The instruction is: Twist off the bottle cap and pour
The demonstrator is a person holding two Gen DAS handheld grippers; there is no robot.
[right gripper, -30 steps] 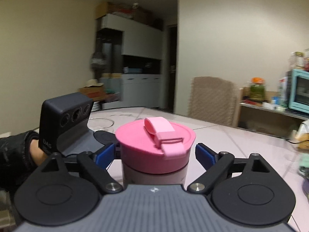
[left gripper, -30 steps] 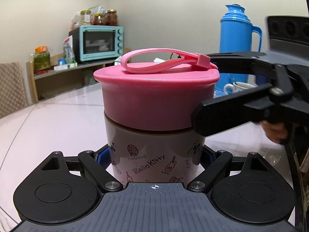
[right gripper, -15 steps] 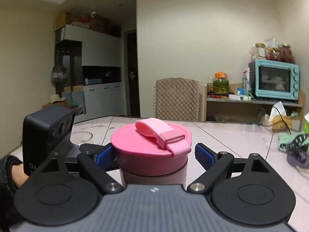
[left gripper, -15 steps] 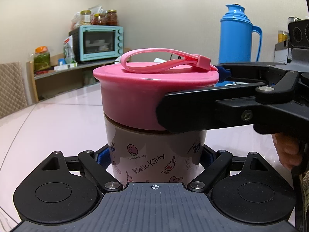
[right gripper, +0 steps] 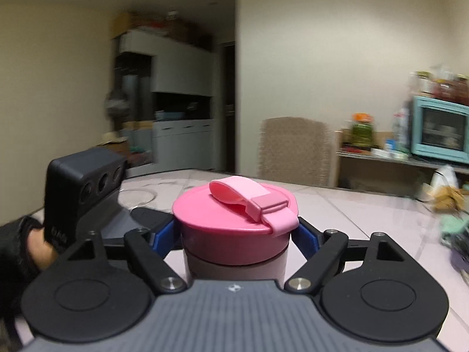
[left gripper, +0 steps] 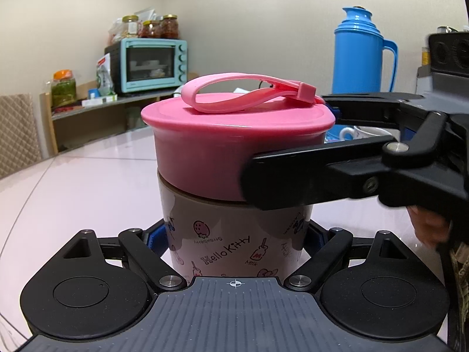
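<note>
Item: Hello Kitty bottle (left gripper: 234,243), pale body with printed cartoons, standing upright on the pink-white table (left gripper: 88,187) and filling the centre of both wrist views. Fitted: pink cap (left gripper: 205,152) with a loop strap (left gripper: 243,94) lying across its top; cap is sitting level on the body, a thin seam showing beneath its lower edge, so it reads as not yet off. Left gripper (left gripper: 236,240) is clamping the lower body of the bottle, blue pads pressing in from either side, acting as the anchor. Right gripper (right gripper: 236,234) is closing on the cap from the opposite side, blue pads touching the cap's flanks just under the rim; in the left view its black fingers are crossing the front and rear of the cap. Step in hand, by judgement: twisting the cap loose. Handling notes: the left claw is needing to keep firm pressure low on the body so the bottle is not spinning with the cap; the right claw is best held level and centred on the cap's axis, turning about that axis rather than levering sideways, which could tip the bottle or spill it. The smooth, slightly tapered cap wall may be letting pads slip upward. Surroundings: blue thermos (left gripper: 362,55) and a white cup (left gripper: 350,133) behind, teal toaster oven (left gripper: 154,64) on a shelf, well apart.
</note>
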